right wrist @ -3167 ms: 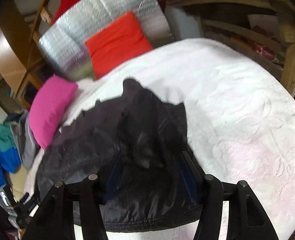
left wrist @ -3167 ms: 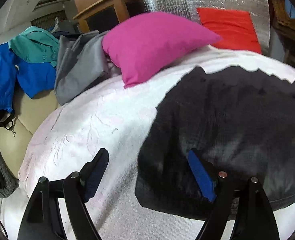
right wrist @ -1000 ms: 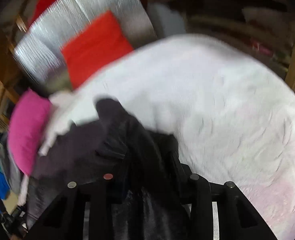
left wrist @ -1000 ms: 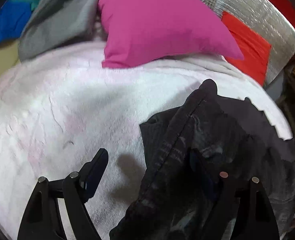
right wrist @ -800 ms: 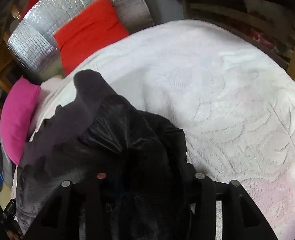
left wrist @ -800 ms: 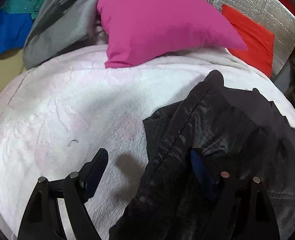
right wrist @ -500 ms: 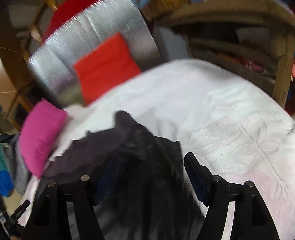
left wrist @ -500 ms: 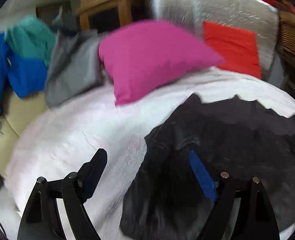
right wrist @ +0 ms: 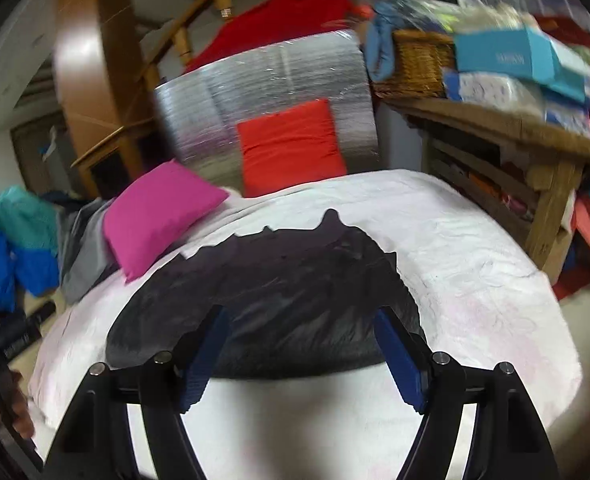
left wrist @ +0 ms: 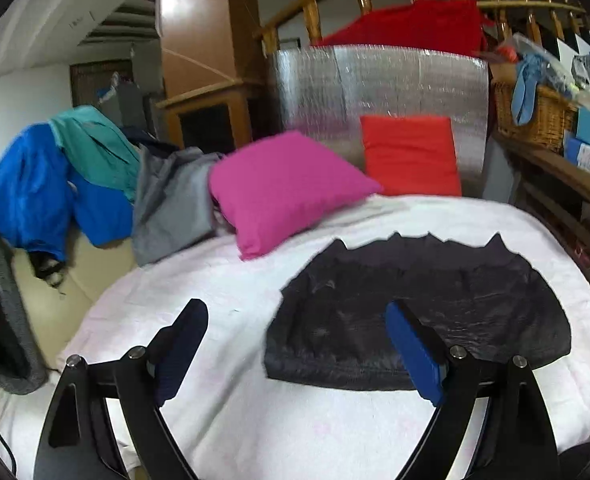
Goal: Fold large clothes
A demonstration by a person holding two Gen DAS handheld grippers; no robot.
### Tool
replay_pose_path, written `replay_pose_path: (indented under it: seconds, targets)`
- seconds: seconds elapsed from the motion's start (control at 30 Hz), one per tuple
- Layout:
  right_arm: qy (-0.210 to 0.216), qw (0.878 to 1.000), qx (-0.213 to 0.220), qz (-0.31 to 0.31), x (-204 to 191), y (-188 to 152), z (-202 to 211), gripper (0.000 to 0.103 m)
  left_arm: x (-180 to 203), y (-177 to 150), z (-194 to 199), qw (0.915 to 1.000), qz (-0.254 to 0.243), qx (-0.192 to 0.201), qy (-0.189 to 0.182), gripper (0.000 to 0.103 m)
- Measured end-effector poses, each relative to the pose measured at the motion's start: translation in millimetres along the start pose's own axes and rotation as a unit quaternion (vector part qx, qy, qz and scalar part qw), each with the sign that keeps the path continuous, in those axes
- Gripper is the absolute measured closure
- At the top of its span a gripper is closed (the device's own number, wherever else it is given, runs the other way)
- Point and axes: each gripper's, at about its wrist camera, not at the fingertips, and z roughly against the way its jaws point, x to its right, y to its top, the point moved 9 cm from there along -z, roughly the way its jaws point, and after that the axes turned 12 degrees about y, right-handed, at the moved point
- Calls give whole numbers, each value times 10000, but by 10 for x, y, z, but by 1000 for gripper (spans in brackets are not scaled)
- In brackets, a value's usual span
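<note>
Wicker basket (left wrist: pixel 535 116) holding blue cloth (left wrist: pixel 525 88), both hand-held grippers (left wrist: pixel 295 344) (right wrist: pixel 301 354) just spread apart, empty

No lettering is showing clearly enough to read; a teal box (right wrist: pixel 507 54) on the wooden shelf (right wrist: pixel 495 120) is carrying a faint pale word, blurred beyond reading, in the right wrist view

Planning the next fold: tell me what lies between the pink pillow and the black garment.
Only bare white blanket separates the pink pillow from the black garment; the left wrist view shows it best.
</note>
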Motion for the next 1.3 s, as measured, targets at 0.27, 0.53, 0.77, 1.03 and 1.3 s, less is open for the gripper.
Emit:
replay_pose_path:
  seconds: [0.27,0.53,0.77,1.03,1.3]
  targets:
    - [80,9993,148,339,-703,-39,787,23,-493,216,986,9963,227,754,334,7]
    - [-10,9973,540,504,-1038,44,1374,22,-730,295,1660,9922,290,1167,330,5]
    - [-18,9963,675,533,-1180,73,1552,22,-817,292,1915,9915,368,1207,310,5]
    - [-12,9973,544,495,-1191,-19,1440,22,-853,283,1962,9912,407,1211,349,5]
    - [1,9974,532,478,-1151,-36,1410,22,-836,264,1916,9920,363,1155,370,5]
